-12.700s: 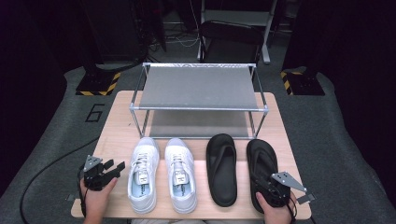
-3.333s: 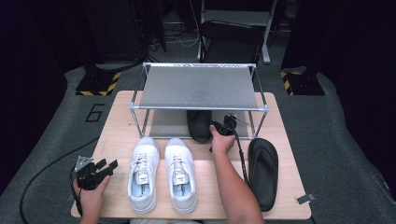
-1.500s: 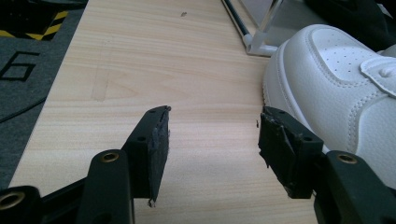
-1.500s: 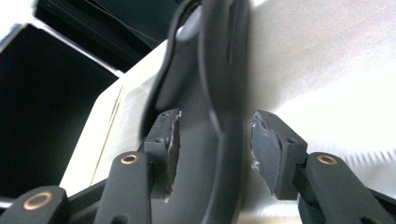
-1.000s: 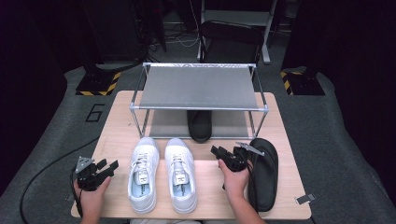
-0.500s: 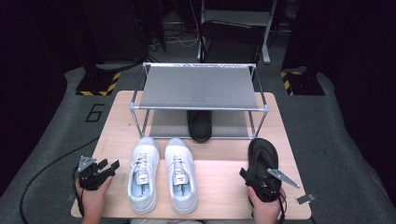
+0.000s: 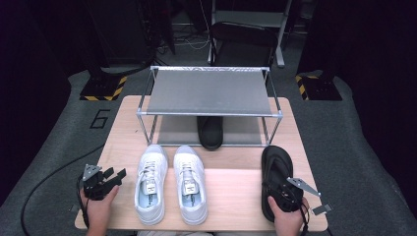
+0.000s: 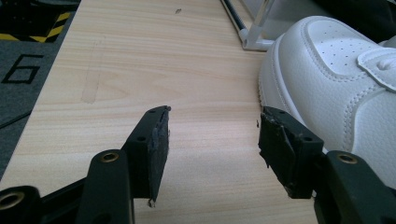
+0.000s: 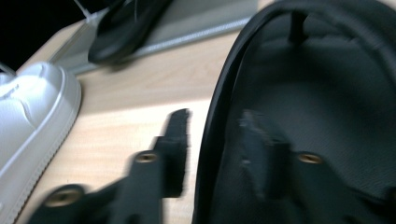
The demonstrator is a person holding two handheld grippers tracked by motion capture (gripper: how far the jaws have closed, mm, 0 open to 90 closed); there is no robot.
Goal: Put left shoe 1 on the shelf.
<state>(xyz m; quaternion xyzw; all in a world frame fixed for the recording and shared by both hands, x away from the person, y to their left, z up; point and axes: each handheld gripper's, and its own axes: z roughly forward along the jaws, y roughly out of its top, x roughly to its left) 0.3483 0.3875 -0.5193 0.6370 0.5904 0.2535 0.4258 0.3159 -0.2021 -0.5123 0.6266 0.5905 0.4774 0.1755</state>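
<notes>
The right gripper (image 9: 212, 140) straddles the inner rim of the black sandal (image 7: 277, 177) near the table's (image 7: 231, 196) front right corner; its jaws have just been closing, pads not clearly pressing. This sets up a rim grip for the rack (image 7: 209, 91), where its mate (image 7: 210, 132) lies. The left gripper (image 8: 212, 140) rests wide, empty, beside the white sneakers (image 7: 169, 184).

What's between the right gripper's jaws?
In the right gripper view, the black flip-flop's edge lies between the right gripper's closing jaws: one outside, one on the footbed.

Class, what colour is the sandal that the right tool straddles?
Black: the sandal is plain black all over, best seen in the high view.
</notes>
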